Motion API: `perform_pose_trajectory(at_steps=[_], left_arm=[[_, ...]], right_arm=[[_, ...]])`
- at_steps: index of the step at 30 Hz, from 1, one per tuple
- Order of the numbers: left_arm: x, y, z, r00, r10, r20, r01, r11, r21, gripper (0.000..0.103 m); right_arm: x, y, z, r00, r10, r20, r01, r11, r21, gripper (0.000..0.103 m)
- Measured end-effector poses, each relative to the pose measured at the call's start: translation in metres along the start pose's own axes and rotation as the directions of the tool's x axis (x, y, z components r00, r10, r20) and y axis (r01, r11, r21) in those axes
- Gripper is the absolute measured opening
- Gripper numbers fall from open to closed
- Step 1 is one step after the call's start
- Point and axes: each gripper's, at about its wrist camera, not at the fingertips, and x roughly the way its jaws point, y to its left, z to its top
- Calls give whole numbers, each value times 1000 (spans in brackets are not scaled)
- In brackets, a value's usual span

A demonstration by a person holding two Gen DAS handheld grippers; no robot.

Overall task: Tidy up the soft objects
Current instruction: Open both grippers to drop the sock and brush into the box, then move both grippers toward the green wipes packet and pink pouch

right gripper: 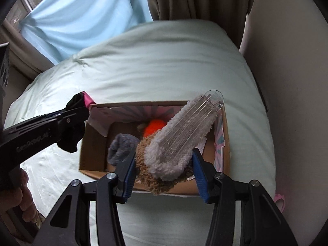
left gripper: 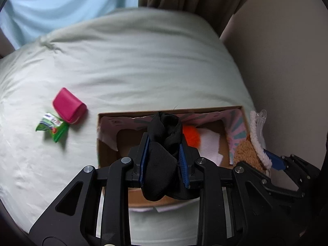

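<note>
My left gripper (left gripper: 164, 149) is shut on a black cloth (left gripper: 162, 164) and holds it over the open cardboard box (left gripper: 106, 155) on the bed. It also shows at the left of the right wrist view (right gripper: 82, 110). My right gripper (right gripper: 164, 162) is shut on a fluffy white and brown slipper (right gripper: 174, 153) with a clear plastic insert (right gripper: 194, 123), above the box (right gripper: 92, 160). Inside the box lie an orange fuzzy item (right gripper: 153, 129), a grey sock (right gripper: 123, 145) and a white cloth (left gripper: 209, 143).
A pink pouch (left gripper: 68, 105) and a green packet (left gripper: 51, 127) lie on the pale green bedcover (left gripper: 143, 61) left of the box. A beige wall (left gripper: 287, 82) stands close on the right. Curtains (right gripper: 184, 0) hang behind the bed.
</note>
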Motion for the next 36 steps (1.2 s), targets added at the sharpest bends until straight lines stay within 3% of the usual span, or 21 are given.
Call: perform_pose_trajectory(at_steps=[8,13,16,17,18,19,20,21,23,36], left_arm=[[74,15,13,989,40,-142,-38,999,16,24],[96,25,10,978,47,-201,-46,999,10,24],[100,26,14,976,49,-212,-43,999,31,25],[101,25,15,975,42,-219,-35,999,38,28],[102,25,16,971,42,-235,-32,998,48,46],[103,24,17,969,51,-241,-39,998,55,80],[103,25,18,970,65,-235,-52,997,61,96],[99,26,19,974,77,-212,-65,996,62,103],[97,29,20,975,61,-214,-53,998,39,103],[36,34,8,987,49,-154,-52,999,-15,103]], right_arm=[[53,-12,5,995,-17,-94,20,999,28,47],[85,-15,1,986,-27,-163,38,997,68,47],[93,-13,3,987,-28,-160,41,996,75,49],[96,-12,4,987,-29,-159,41,997,71,52],[98,-10,5,987,-30,-157,41,997,63,58],[100,-7,5,987,-33,-156,41,998,50,63],[101,-7,5,987,-38,-156,45,998,40,79],[101,-4,4,987,-44,-151,49,999,24,96],[99,-4,4,990,-27,-139,29,999,13,102],[61,0,-7,998,-2,-59,2,1000,-2,102]])
